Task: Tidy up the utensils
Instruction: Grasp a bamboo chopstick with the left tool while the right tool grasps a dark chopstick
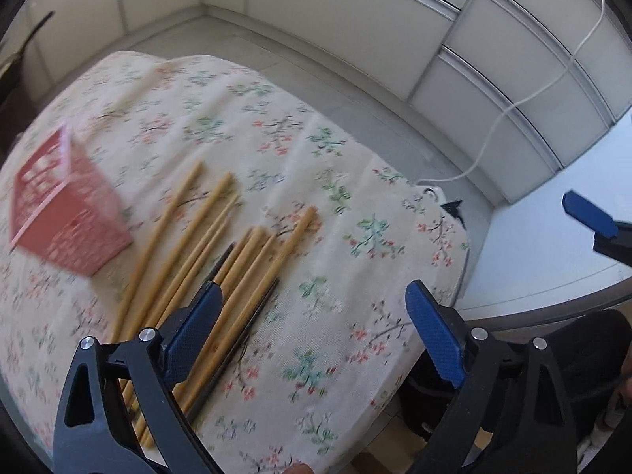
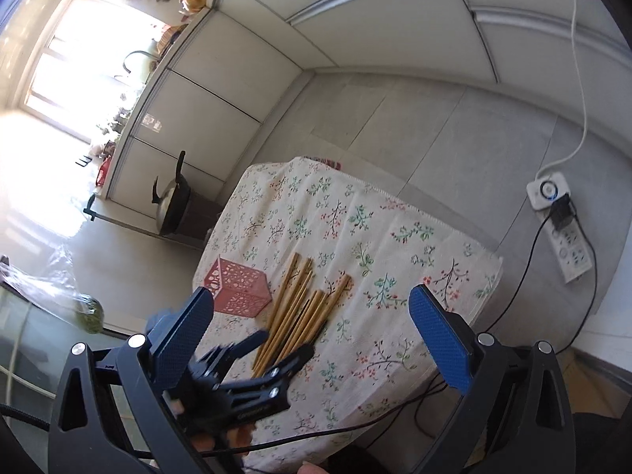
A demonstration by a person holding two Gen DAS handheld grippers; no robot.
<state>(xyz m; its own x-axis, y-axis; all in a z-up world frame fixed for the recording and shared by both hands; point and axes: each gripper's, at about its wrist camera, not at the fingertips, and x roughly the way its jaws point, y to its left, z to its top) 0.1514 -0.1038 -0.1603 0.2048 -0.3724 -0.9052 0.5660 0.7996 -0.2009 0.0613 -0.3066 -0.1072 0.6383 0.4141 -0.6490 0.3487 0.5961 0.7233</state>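
Note:
Several bamboo chopsticks (image 1: 221, 260) (image 2: 304, 308) and a couple of dark ones (image 1: 245, 328) lie side by side on a floral tablecloth (image 1: 335, 197) (image 2: 355, 237). Left of them a pink openwork basket (image 1: 67, 213) (image 2: 237, 288) appears to lie on its side. My left gripper (image 1: 314, 292) (image 2: 276, 347) hangs open over the near ends of the chopsticks, with nothing between its blue pads. Higher and further back, my right gripper (image 2: 312, 296) is open and empty. One of the right gripper's fingers (image 1: 588, 213) shows at the right edge of the left wrist view.
The small table stands on a grey tiled floor (image 2: 434, 126) beside white cabinets (image 2: 205, 118). A power strip (image 2: 568, 249) with cables lies on the floor to the right. A kettle and pot (image 2: 173, 201) sit by the cabinets. The table's edges fall away close by.

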